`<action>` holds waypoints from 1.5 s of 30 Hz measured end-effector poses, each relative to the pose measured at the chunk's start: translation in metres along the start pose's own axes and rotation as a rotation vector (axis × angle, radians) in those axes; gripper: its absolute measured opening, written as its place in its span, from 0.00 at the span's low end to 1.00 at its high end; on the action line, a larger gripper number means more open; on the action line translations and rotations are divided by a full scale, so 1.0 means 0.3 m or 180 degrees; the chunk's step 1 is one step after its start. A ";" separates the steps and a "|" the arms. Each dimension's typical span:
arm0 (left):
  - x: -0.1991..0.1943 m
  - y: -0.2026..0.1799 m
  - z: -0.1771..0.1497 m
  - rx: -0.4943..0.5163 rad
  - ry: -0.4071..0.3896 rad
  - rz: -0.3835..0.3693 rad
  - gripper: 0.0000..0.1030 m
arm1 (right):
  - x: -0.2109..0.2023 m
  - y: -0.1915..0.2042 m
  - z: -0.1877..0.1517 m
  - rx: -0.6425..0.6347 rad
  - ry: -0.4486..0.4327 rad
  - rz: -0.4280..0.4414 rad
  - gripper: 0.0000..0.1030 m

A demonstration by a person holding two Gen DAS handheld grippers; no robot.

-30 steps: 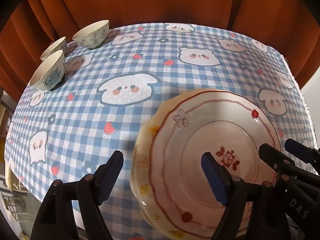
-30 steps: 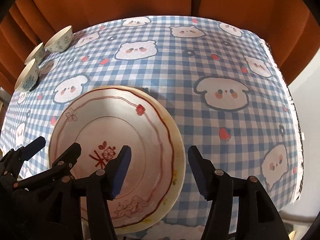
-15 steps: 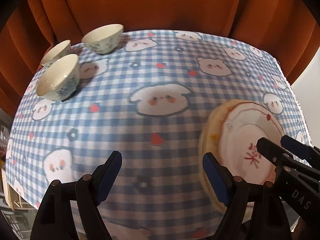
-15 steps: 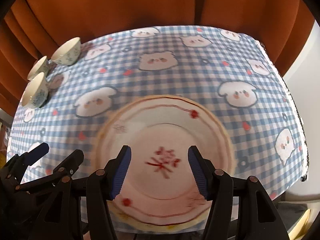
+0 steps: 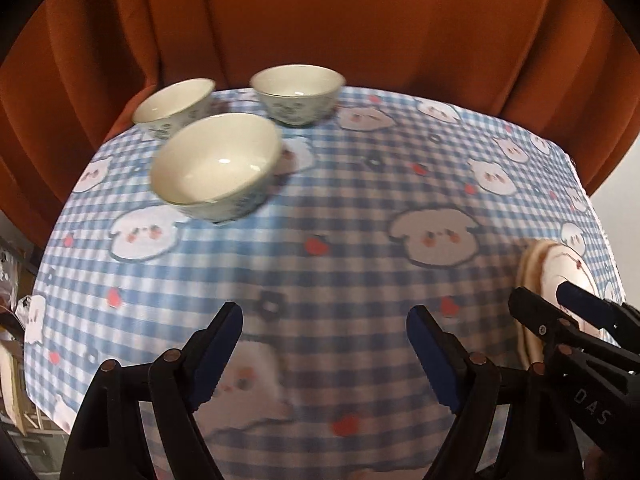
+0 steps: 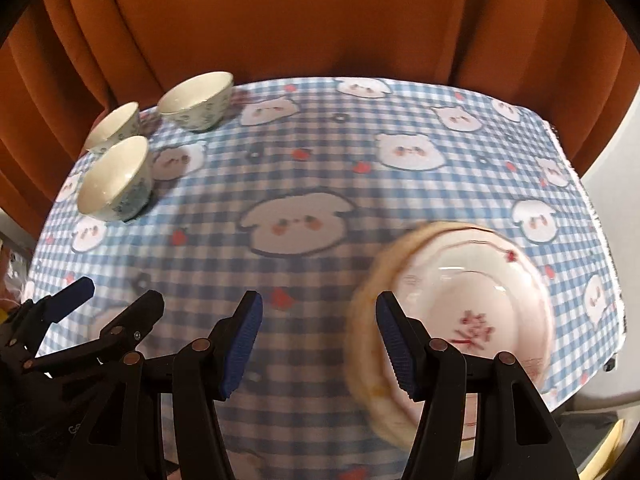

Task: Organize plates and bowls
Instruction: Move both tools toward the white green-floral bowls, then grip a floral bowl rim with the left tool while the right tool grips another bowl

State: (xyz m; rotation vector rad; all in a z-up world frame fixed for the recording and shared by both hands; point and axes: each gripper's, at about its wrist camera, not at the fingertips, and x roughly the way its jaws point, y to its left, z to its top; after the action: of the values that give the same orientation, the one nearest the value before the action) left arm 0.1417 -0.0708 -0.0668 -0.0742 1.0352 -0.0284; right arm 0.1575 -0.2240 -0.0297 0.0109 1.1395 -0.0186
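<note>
Plates (image 6: 472, 304) lie stacked on the blue checked tablecloth (image 6: 320, 184), a white plate with a red rim line and a red flower motif seated on a yellowish plate beneath it. Position relative to the stack: three white bowls with blue-green floral outsides stand well apart from it, grouped at the far left corner of the table, in front of the orange curtain (image 6: 300, 16).

Bowl positions:
- Nearest bowl (image 5: 216, 166): upright, closest of the three to the stack.
- Left rear bowl (image 5: 174, 106): just behind the nearest bowl.
- Right rear bowl (image 5: 298, 94): beside the left rear bowl, at the table's far edge.

Gripper status:
- Left gripper (image 5: 324, 354): fingers spread wide, nothing between the blue pads (image 5: 218, 356). It hovers over bare tablecloth to the left of the stack, whose edge (image 5: 532, 276) appears at the right border of the left wrist view.
- Right gripper (image 6: 318, 340): fingers spread wide, nothing held. Its right finger overlaps the stack's left rim in the right wrist view; contact cannot be determined. The stack is motion-blurred in this view.
</note>
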 end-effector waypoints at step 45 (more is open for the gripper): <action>0.363 0.447 0.430 -0.0079 0.0281 0.0258 0.23 | 0.425 0.589 0.439 -0.0058 0.0174 0.0628 0.16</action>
State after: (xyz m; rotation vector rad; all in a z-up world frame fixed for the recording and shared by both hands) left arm 0.3065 0.0628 -0.1048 -0.0538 1.1261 0.0552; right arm 0.3339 -0.0508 -0.0906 0.1081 1.1890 0.1683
